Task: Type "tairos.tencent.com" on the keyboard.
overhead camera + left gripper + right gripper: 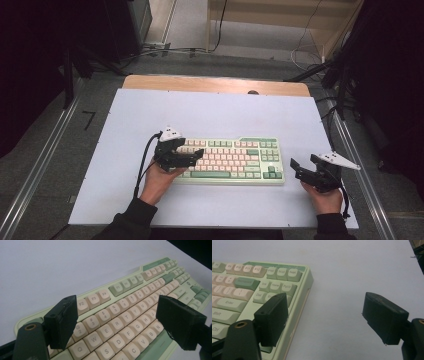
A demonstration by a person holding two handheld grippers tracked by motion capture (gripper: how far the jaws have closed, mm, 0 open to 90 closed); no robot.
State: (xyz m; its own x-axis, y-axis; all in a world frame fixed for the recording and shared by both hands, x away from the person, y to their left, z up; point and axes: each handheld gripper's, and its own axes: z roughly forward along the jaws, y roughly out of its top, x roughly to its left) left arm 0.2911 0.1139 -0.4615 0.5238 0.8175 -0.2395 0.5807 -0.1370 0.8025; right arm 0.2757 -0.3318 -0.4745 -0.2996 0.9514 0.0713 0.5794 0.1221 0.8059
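The left gripper hovers wide open, empty, over the keyboard's letter keys, legible in its own view. The right gripper, also agape and empty, straddles the keyboard's right edge; the high view shows the white mat.

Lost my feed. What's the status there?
Left hand-held gripper open over keyboard left end. Right hand-held gripper open, just off its right end. Nothing in the way.

Wooden table under a pale lavender mat; green-and-cream keyboard flat on the mat, nearer the front edge, roughly centred.
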